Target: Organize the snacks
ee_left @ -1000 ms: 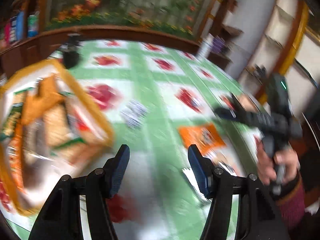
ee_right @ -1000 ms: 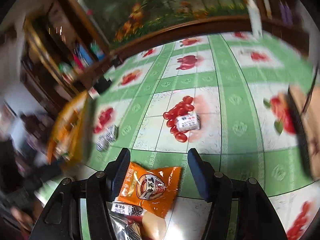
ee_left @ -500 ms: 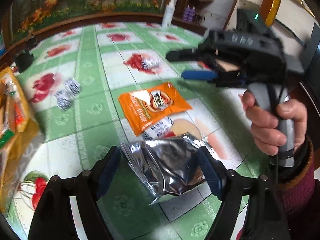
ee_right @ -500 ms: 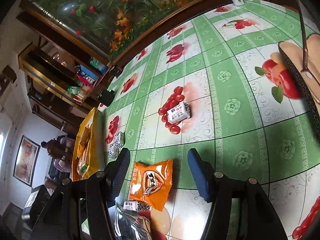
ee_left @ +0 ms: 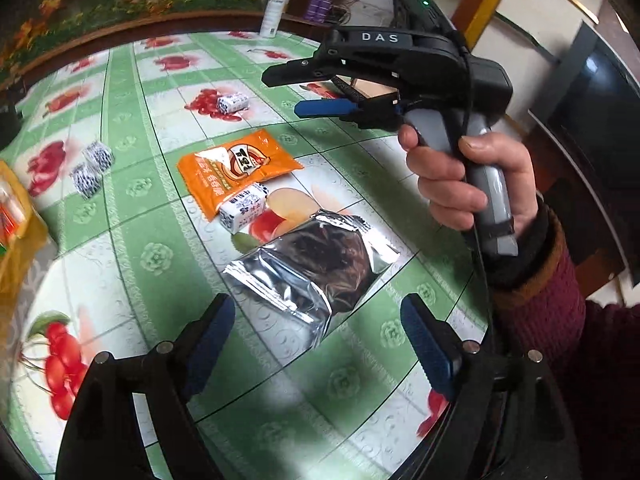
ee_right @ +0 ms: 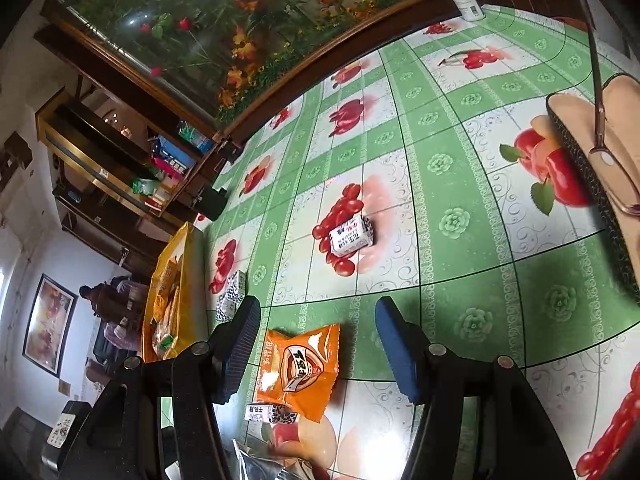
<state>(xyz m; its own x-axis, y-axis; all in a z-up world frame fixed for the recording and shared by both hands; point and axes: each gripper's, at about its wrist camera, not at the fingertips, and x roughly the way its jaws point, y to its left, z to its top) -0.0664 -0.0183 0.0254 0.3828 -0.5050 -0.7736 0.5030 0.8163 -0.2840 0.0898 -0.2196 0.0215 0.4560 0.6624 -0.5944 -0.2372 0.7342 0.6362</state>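
Observation:
A silver foil snack bag (ee_left: 316, 268) lies on the green fruit-print tablecloth just ahead of my open, empty left gripper (ee_left: 316, 344). Beyond it lie a small white candy pack (ee_left: 244, 208) and an orange snack packet (ee_left: 236, 168). The right gripper (ee_left: 288, 92) is open and empty, held above the table past the orange packet (ee_right: 298, 364), which lies between its fingers in the right wrist view. Another white candy pack (ee_right: 352, 236) lies farther out, and two patterned packs (ee_left: 92, 168) lie to the left. A yellow bag (ee_right: 168, 300) with snacks in it sits at the left.
A white bottle (ee_left: 274, 12) stands at the table's far edge by the wooden rail. A beige case with glasses (ee_right: 600, 168) lies on the right of the table. Shelves and a black object (ee_right: 212, 202) stand at the far left.
My left gripper swung from the yellow bag to the right, then drew back, so the silver bag now lies ahead of its fingers. The right gripper stayed open over the orange packet.

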